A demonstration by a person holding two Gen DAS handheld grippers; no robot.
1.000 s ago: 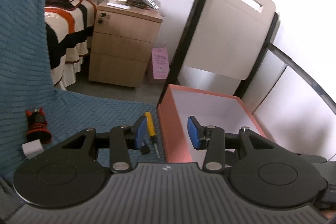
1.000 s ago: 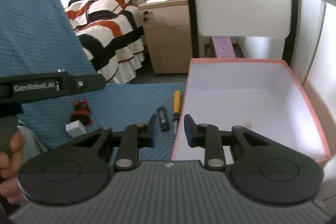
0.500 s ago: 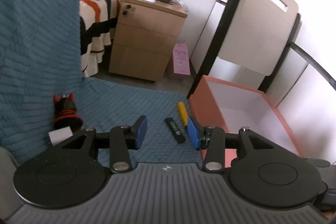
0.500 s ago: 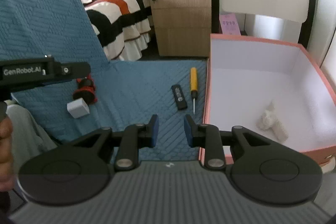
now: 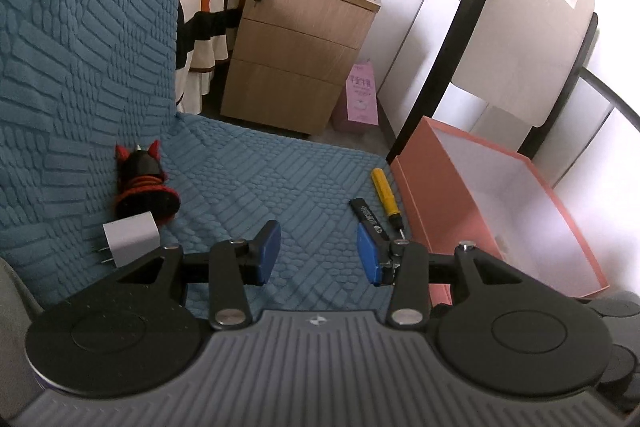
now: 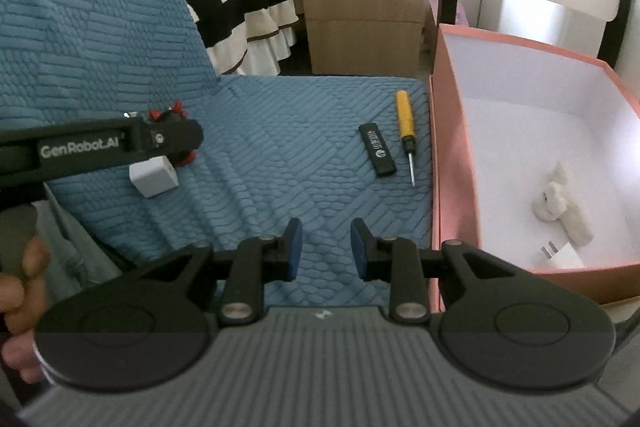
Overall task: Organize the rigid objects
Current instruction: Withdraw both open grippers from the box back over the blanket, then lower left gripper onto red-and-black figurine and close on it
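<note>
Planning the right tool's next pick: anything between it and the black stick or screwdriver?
Nothing visible. Only bare blue cover lies between the right tool and the black stick and screwdriver, both beside the box.

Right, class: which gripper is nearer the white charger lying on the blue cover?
Left. The left gripper hovers close beside the white charger, which lies just off to its left; the right gripper is farther off, nearer the pink box.

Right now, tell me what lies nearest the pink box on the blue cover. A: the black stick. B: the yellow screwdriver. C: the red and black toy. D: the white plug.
B: the yellow screwdriver lies right beside the wall of the pink box, with the black stick on its far side.
</note>
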